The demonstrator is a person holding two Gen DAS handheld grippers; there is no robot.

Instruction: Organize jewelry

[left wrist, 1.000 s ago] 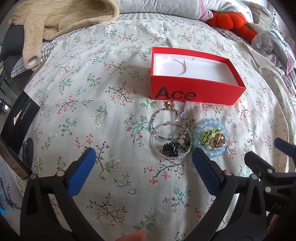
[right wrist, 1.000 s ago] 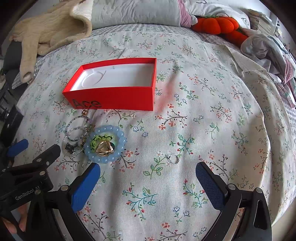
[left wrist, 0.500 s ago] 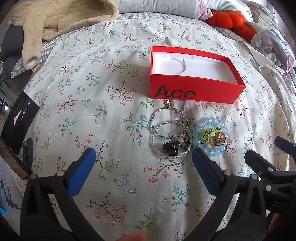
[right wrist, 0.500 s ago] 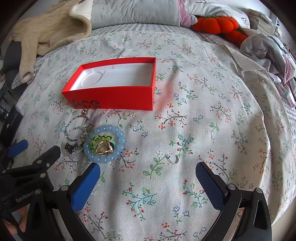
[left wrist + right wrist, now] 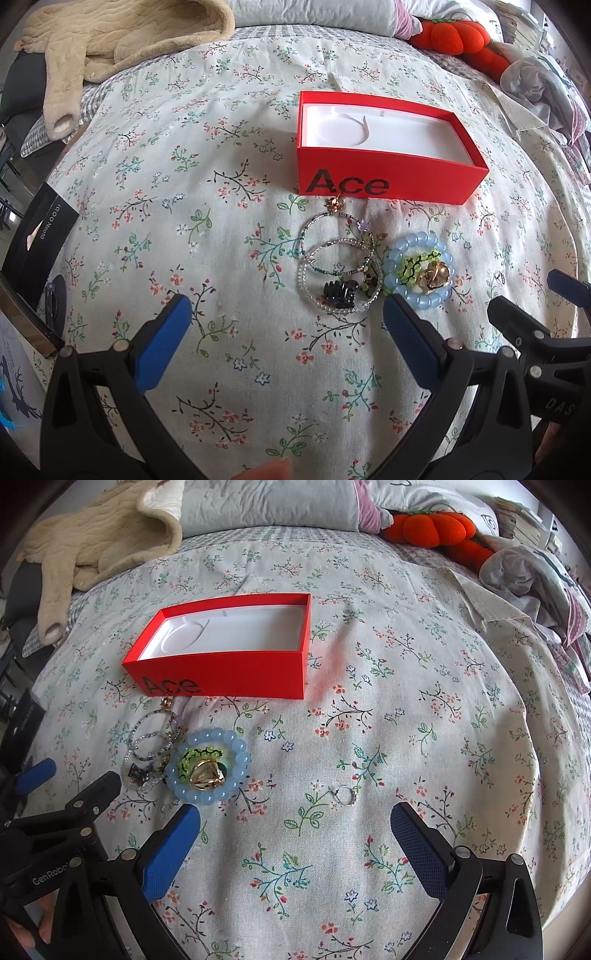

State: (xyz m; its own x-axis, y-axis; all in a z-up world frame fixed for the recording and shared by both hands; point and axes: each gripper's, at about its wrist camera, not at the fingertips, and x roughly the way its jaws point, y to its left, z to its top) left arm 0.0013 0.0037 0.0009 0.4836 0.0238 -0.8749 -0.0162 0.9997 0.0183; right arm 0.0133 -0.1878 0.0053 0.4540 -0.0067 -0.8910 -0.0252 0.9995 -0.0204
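An open red box [image 5: 384, 184] marked "Ace", white and empty inside, rests on the floral bedspread; the right wrist view shows the box [image 5: 229, 672] too. Just in front of it lies a jewelry pile: thin beaded bracelets [image 5: 334, 251], a small black claw clip [image 5: 340, 291], a blue bead bracelet [image 5: 417, 299] ringing a green bracelet [image 5: 410, 267] and a gold piece [image 5: 432, 278]. A small silver ring [image 5: 345, 795] lies apart to the right. My left gripper [image 5: 284, 317] is open, just short of the pile. My right gripper [image 5: 295, 825] is open, the ring between and just ahead of its fingertips.
A beige fleece garment [image 5: 122, 40] lies at the back left, with pillows and an orange pumpkin plush [image 5: 432, 528] behind. Crumpled clothes [image 5: 532, 576] sit at the right. A black box [image 5: 40, 236] stands at the bed's left edge.
Both views have crept slightly closer to the jewelry and box. Nothing was taken hold of or moved.
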